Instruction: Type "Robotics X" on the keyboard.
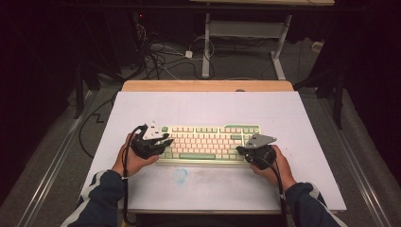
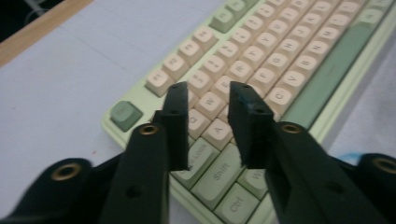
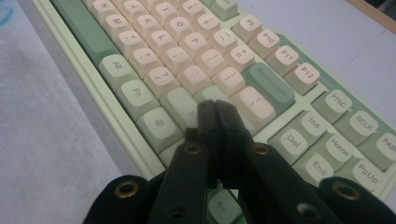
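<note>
The left claw [image 2: 208,123] hovers over the keyboard's [image 1: 208,144] left end, jaws partly apart with nothing between them. The right claw [image 3: 217,140], jaws pressed together and empty, hangs over its right end. The keyboard lies mid-surface [image 1: 283,118].

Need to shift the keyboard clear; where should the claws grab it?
Take the keyboard by its two short ends, one claw from each side. It lies flat and wide across the mat, its low case rim exposed at both ends, already beside the left claw and right claw.
</note>
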Tool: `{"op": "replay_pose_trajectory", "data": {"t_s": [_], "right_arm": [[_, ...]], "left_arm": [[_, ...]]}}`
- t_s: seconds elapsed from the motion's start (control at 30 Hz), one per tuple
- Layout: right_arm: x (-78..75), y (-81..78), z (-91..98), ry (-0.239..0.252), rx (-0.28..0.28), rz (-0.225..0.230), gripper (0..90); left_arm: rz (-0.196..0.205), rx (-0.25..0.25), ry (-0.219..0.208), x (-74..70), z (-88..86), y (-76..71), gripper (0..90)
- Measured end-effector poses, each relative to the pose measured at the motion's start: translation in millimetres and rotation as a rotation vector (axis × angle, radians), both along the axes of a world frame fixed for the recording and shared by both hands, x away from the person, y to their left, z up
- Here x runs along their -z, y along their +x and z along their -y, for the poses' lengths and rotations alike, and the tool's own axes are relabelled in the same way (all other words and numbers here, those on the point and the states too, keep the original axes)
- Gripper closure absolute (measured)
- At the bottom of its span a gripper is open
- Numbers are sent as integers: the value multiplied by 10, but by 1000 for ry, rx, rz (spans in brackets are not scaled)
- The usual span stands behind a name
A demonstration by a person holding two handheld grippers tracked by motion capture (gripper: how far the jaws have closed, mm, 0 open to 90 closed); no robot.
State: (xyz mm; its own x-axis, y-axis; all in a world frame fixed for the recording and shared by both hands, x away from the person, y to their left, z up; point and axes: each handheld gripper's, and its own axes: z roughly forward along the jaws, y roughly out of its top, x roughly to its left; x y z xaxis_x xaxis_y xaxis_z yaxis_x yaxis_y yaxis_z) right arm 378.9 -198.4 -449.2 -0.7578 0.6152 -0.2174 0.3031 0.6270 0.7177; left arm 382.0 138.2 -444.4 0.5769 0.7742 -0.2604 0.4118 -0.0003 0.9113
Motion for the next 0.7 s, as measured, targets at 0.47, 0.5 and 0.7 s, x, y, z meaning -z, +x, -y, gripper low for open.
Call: {"op": "replay_pose_trajectory", "data": {"t_s": [0.47,0.5,0.7], "right_arm": [[49,-10,2,-1,11,7,900],[50,-12,1,-1,11,8,900],[55,-20,-3,-4,13,16,900]], "left_arm": [[-8,68,62,-42,311,98,876],[-8,71,64,-44,340,105,875],[-24,89,92,4,487,161,876]]}}
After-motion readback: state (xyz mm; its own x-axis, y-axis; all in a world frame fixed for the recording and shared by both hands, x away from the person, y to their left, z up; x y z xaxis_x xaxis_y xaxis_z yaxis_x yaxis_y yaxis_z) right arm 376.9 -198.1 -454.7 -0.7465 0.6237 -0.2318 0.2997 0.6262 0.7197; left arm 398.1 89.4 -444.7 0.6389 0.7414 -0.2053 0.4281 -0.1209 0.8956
